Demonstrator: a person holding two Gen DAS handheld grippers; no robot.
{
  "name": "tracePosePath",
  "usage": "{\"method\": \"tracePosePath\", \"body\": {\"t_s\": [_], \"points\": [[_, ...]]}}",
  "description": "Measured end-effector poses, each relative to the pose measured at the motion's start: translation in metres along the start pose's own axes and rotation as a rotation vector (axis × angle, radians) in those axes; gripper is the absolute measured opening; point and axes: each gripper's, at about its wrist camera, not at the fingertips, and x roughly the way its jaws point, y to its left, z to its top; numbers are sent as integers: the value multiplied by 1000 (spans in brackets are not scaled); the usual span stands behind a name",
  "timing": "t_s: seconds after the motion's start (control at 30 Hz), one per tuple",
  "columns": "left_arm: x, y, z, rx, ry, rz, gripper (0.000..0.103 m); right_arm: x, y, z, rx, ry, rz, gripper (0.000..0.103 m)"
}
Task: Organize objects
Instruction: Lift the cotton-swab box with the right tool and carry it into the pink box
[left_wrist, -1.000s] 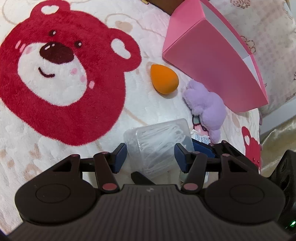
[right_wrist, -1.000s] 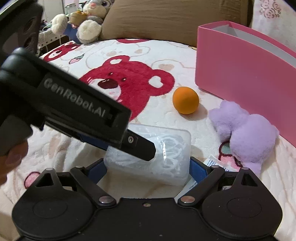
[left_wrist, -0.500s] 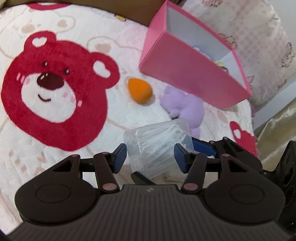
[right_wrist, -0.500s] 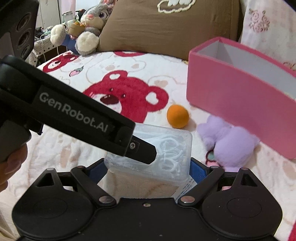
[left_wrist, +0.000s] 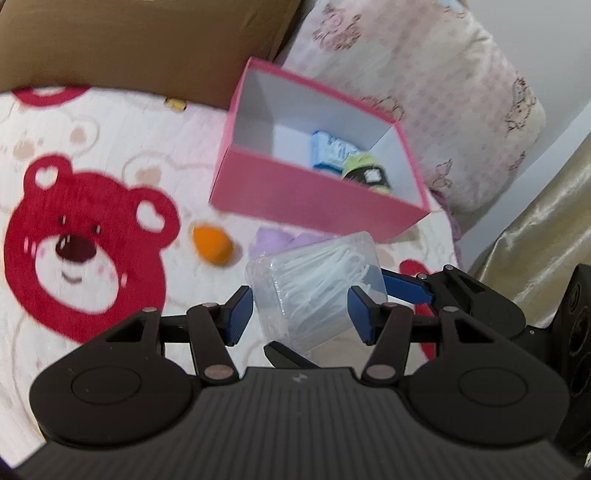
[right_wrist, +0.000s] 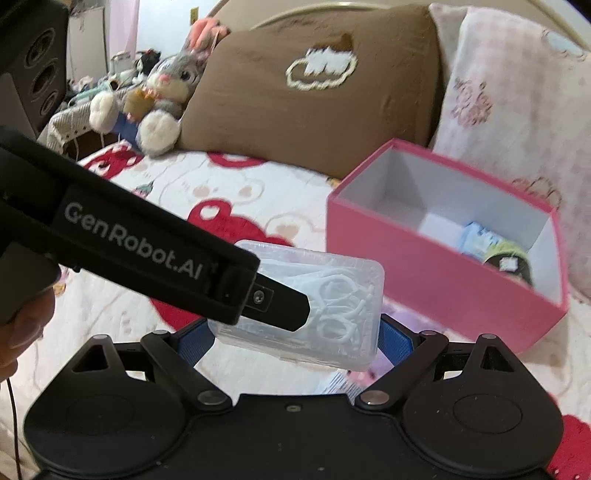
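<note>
1. While both claws clamp the clear floss-pick case (left_wrist: 317, 291), the left gripper (left_wrist: 301, 314) and right gripper (right_wrist: 295, 339) should keep equal squeeze so it stays level above the bedspread (left_wrist: 122, 122).
2. Carrying it onward, they clear the orange sponge (left_wrist: 213, 244) and purple plush (left_wrist: 275, 238).
3. Lowering follows at the pink box (right_wrist: 436, 273), into its bare end.

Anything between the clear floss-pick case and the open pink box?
Nothing visible. The case, held by both tools, is above the blanket; the pink box ahead is open-topped, with two small items only at its right end.
</note>
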Motion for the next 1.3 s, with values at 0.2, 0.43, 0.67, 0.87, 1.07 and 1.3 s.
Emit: {"method": "tracePosePath", "body": {"t_s": [0.2,0.43,0.67,0.87,1.07,1.3], "points": [[-4,-16,37,13,13,-36,55,-14,-19,32,13,-23,-34,95],[-4,-40,75,65,-34,-80,53,-28,-48,60,37,-72,-55,95],[17,-59,110,79,-8,-88,55,-26,-82,79,101,-75,-82,95],[46,-67,136,94,33,-80,55,-9,-109,89,132,-52,-99,95],[94,-52,161,46,106,-69,55,28,-139,97,183,18,-80,95],[152,-33,182,26,154,-50,55,79,-170,99,214,73,-75,95]]}}
